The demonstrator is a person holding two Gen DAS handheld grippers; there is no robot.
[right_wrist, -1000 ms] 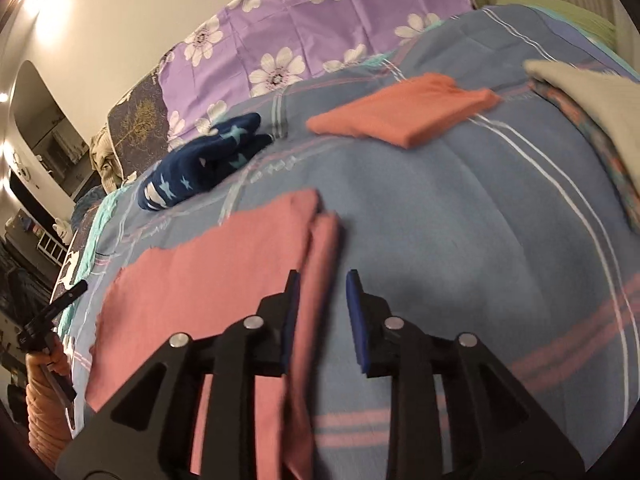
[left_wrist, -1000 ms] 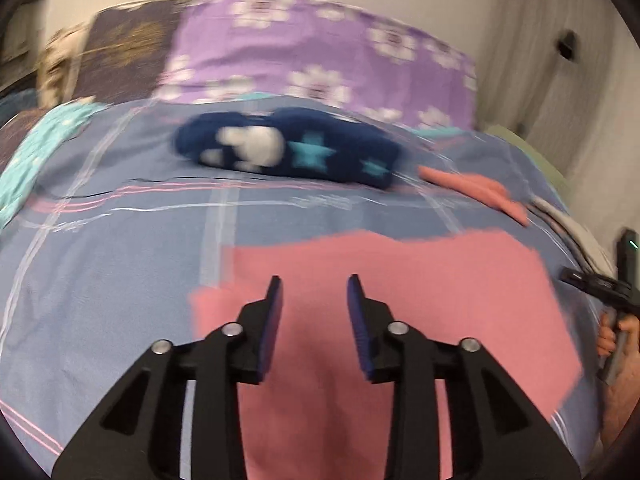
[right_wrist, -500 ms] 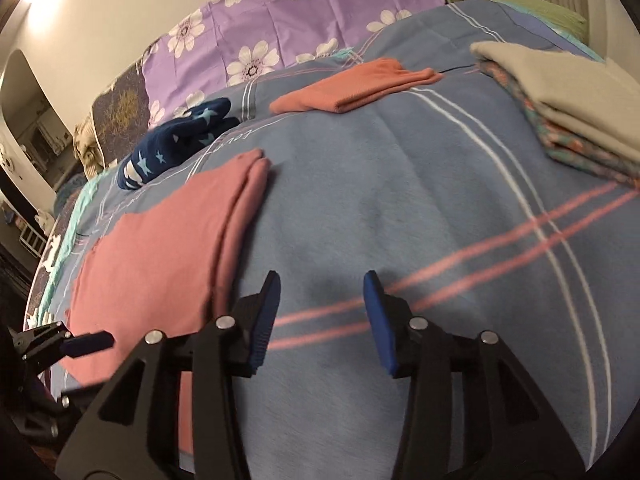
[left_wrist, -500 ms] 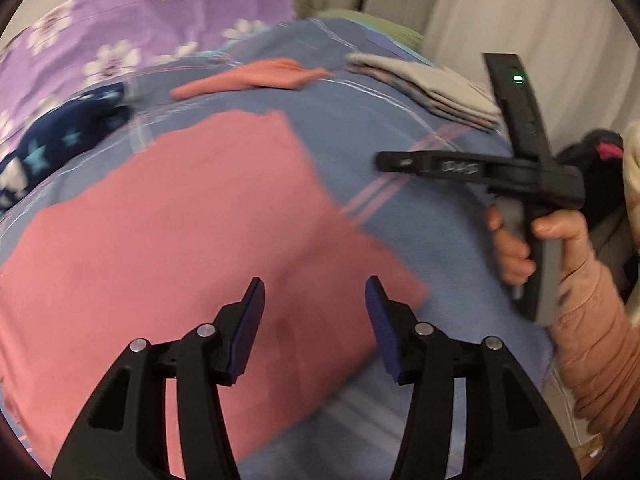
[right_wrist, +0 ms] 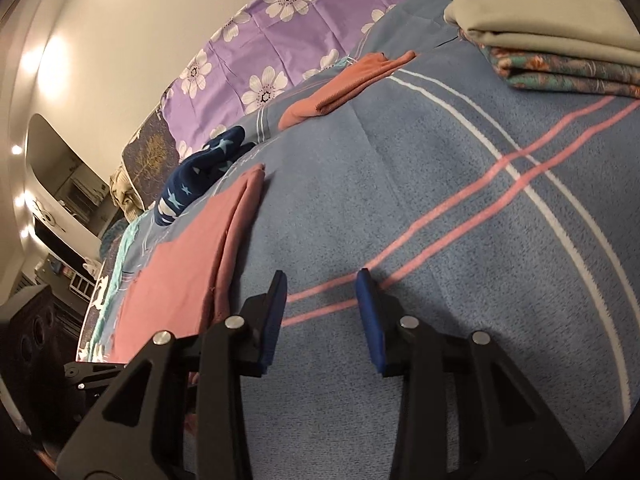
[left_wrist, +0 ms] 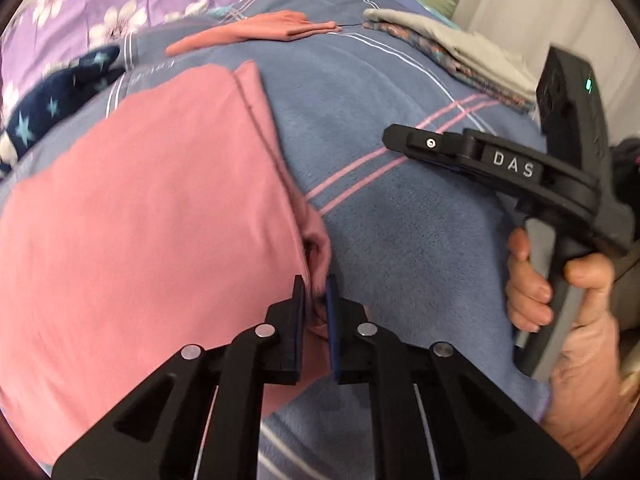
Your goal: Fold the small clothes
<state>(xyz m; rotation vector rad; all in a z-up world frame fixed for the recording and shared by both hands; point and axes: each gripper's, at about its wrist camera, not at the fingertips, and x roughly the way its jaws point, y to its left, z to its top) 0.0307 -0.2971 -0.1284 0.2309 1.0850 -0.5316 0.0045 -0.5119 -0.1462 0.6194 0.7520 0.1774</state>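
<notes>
Two layers at most look caught between the left gripper (left_wrist: 316, 300), whose jaws are pressed together on the near right corner of the pink garment (left_wrist: 144, 216); that cloth lies flat on the blue plaid blanket (left_wrist: 400, 220) with its right edge already doubled over. The risk is a thin bite: if only the top layer is pinched, lifting would peel the doubled edge open or let the corner slip free, and motion blur there makes it hard to say how much fabric is held. Left of the garment sits a navy star-print bundle (left_wrist: 44, 116), touching or nearly touching its far edge, which could snag a wide sweep. Beyond lies a folded orange piece (left_wrist: 256, 32), well apart. Farther right, a stack of folded cloths (right_wrist: 560, 52) rests near the bed's edge. The right gripper (right_wrist: 320, 312) hovers with jaws spread over bare blanket, holding nothing, just beside the garment's fold.
</notes>
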